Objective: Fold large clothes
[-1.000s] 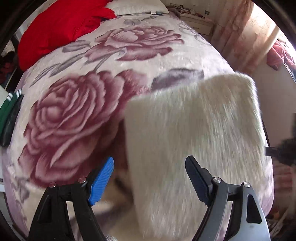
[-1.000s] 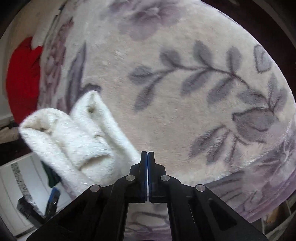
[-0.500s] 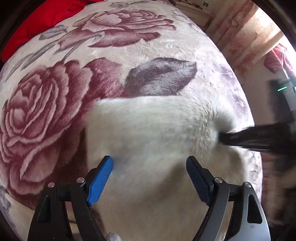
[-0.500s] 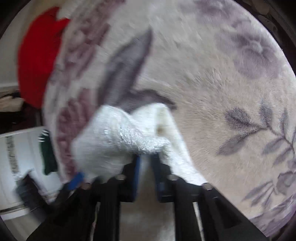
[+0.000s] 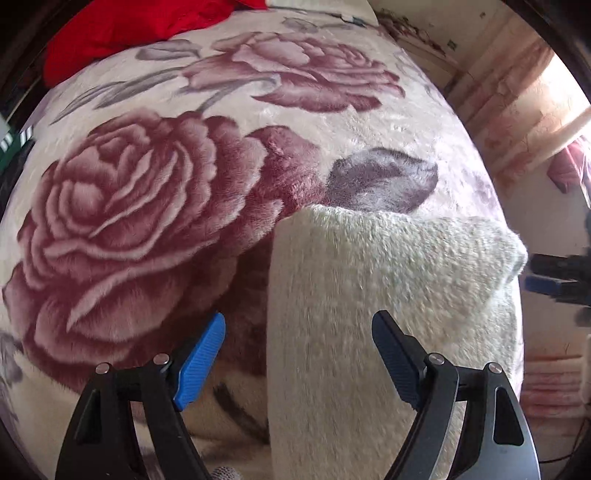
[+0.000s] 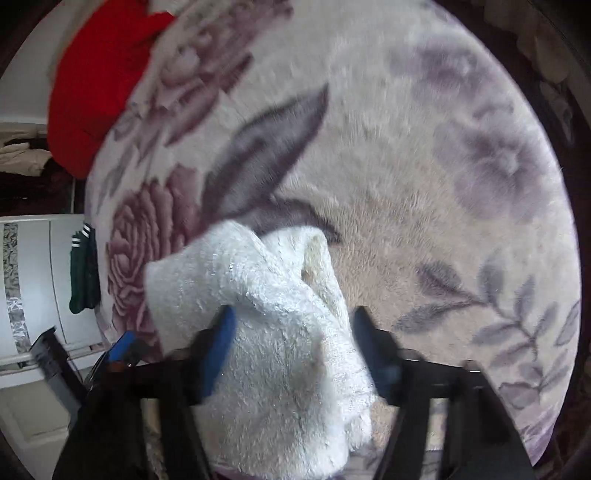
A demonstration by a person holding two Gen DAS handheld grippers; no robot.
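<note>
Fingers opening around garment

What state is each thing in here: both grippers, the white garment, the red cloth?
Left gripper: open, empty, over the garment's edge.
Right gripper: jaws opening, garment between them, pads not pressing.
White fluffy garment: folded over, lying on the floral blanket.
Red cloth: bunched at the bed's far end, untouched.

Rose-print blanket covers the bed; red cloth at its far end, green garment beside it
</note>
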